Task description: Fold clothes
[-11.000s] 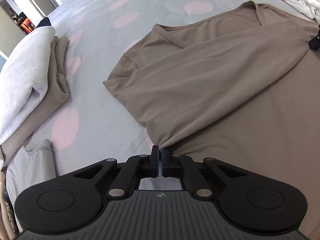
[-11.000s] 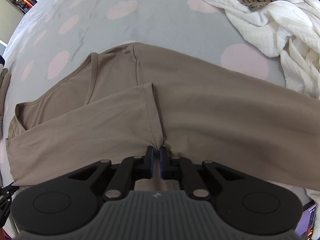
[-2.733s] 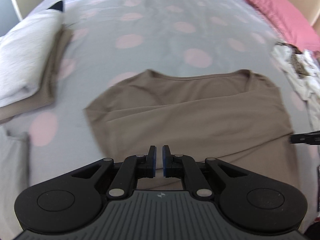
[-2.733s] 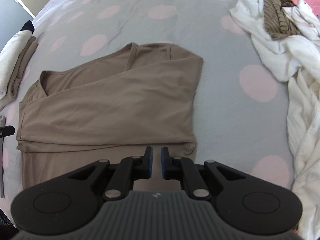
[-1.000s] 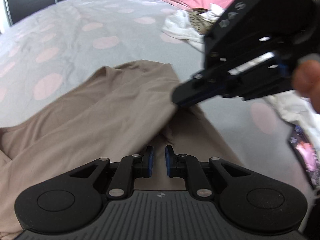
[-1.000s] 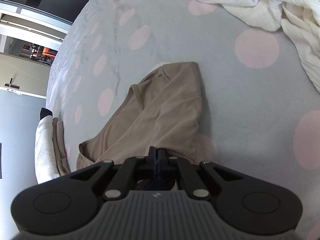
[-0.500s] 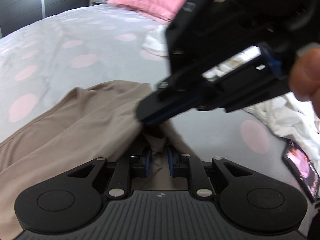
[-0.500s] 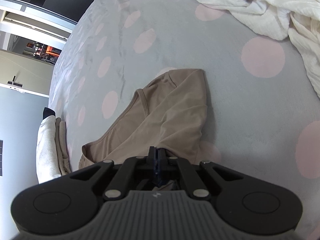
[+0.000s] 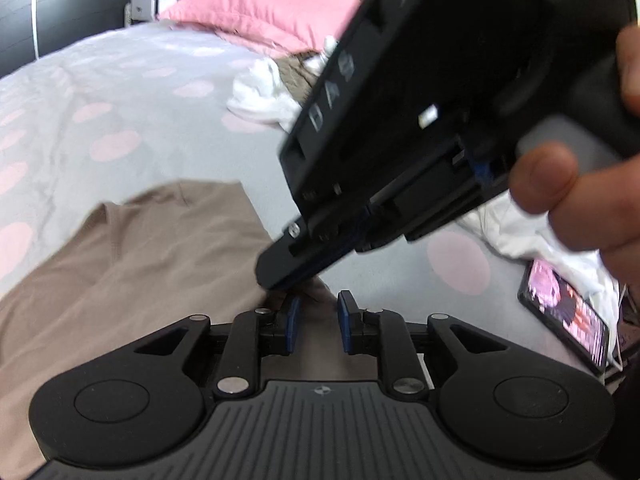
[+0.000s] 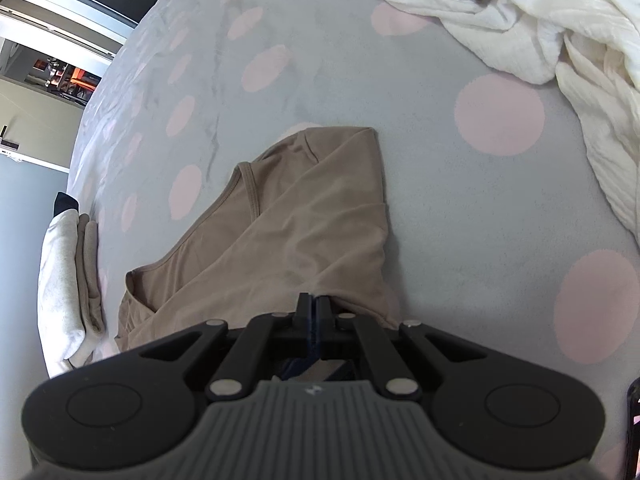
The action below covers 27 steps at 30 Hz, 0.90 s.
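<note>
right gripper (image 10: 312, 308) pinching brown shirt (image 10: 288, 224) | left gripper (image 9: 318, 322) parted, level

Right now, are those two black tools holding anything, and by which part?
The right tool is shut on the tan shirt, pinching its near edge at the right corner. The left tool is open astride that same corner, holding nothing yet.

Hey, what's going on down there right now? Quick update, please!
Right gripper shut on tan cotton shirt. Left gripper open around the same bunched corner. White clothes pile well clear.
</note>
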Tool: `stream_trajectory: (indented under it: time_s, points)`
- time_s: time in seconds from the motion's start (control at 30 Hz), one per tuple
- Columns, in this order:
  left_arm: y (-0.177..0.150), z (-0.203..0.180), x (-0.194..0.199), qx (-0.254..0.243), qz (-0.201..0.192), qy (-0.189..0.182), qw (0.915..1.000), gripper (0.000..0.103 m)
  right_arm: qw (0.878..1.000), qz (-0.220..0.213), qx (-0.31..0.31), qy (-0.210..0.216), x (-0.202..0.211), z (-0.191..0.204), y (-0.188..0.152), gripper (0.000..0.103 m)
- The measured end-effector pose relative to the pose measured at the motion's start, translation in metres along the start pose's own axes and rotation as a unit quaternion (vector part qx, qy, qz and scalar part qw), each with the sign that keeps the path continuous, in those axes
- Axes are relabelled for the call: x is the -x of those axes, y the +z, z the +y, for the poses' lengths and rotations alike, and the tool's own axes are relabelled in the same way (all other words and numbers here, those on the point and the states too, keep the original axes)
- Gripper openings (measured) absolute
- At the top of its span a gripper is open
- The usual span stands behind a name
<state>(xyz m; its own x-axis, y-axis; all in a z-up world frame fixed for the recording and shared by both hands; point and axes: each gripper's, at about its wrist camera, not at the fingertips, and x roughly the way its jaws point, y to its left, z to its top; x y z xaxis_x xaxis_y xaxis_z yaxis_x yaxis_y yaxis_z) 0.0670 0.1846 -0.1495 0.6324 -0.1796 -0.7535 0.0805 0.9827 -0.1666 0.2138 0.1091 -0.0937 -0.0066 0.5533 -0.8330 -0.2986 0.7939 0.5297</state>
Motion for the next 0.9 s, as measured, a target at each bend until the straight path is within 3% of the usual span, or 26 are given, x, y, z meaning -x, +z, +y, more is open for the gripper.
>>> stream_trajectory:
  time_s: [0.07,0.17,0.43,0.6,0.77,0.83,0.9]
  points:
    - [-0.005,-0.002,-0.008,0.002,0.025,-0.010,0.9996,0.017,1.000,0.007,0.001,-0.006,0.000,-0.001,0.000,0.002]
    - [-0.010,-0.005,-0.009,-0.007,0.028,-0.010,0.9995,0.017,0.999,0.022,0.003,-0.025,0.001,-0.003,0.001,0.007]
    - [-0.008,0.000,0.025,-0.002,0.016,-0.006,0.9998,0.019,0.998,-0.049,0.039,-0.015,0.025,0.004,0.016,0.007]
    - [-0.015,0.025,0.058,0.021,0.015,0.038,0.9990,0.019,0.998,-0.022,0.052,-0.005,-0.005,0.008,0.013,0.007]
    - [-0.034,0.051,0.092,0.064,0.015,0.087,0.9941,0.019,0.994,0.002,0.076,-0.073,-0.033,0.002,0.002,0.007]
    - [-0.037,0.061,0.106,0.081,0.014,0.103,0.9913,0.019,0.993,0.005,0.079,-0.085,-0.037,-0.004,0.000,0.000]
    - [-0.042,0.068,0.124,0.095,0.014,0.120,0.9880,0.019,0.993,0.003,0.082,-0.085,-0.033,-0.005,-0.002,0.000]
